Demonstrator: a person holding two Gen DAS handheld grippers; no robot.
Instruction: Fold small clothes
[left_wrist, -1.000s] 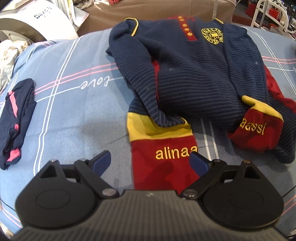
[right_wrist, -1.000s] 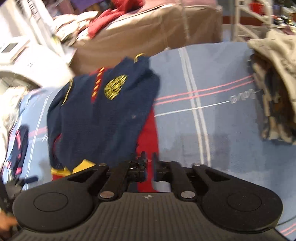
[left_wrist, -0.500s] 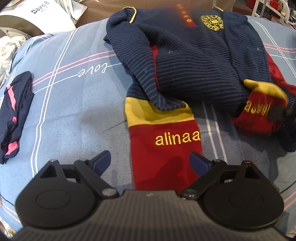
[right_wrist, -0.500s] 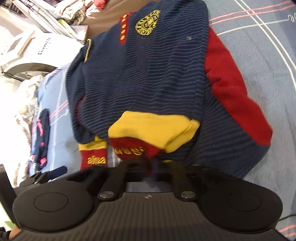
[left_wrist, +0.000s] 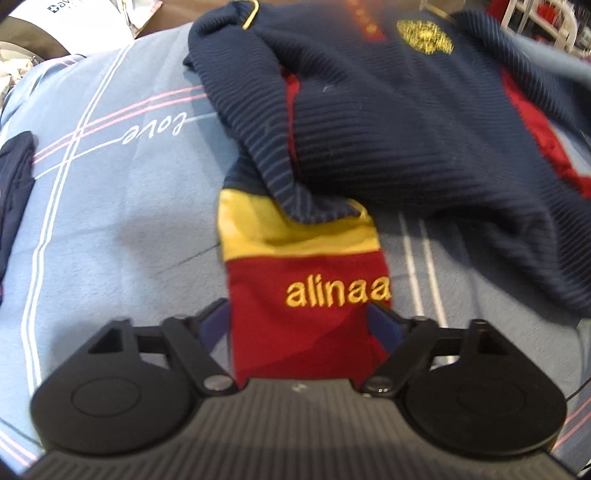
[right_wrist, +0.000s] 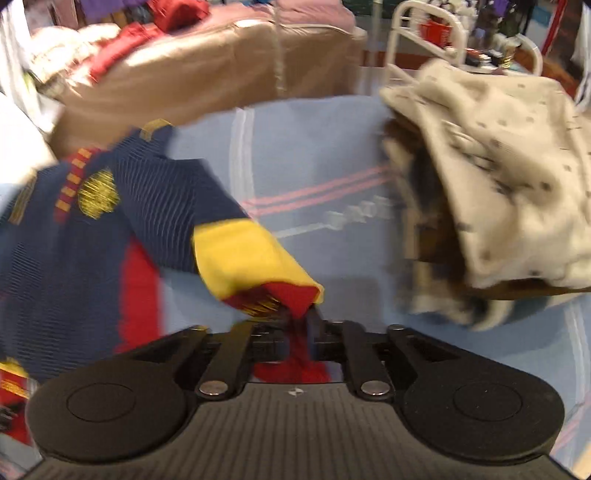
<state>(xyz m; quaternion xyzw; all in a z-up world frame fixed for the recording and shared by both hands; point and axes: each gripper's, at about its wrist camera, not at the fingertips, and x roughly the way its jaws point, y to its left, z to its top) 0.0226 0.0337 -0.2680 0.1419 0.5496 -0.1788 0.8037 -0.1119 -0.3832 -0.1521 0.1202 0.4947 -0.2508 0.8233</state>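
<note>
right wrist: right gripper (right_wrist: 297, 332) pinches cuff (right_wrist: 280, 295).

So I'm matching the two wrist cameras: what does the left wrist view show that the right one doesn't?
Left only: the "alinaa" cuff between the left gripper's blue pads, closing in, and the sheet's "love" script. Right only: the right gripper pinching the other red-and-yellow cuff, and a beige clothes pile. Both: the navy striped romper and the blue bedsheet.

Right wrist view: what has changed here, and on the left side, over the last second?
The right gripper went to the garment's yellow-and-red cuff, clamped it and pulled it out sideways; its jaws have just eased apart, cloth between them. The left gripper sank, its jaws closing around the "alinaa" leg end. The dark folded piece stayed put.
</note>
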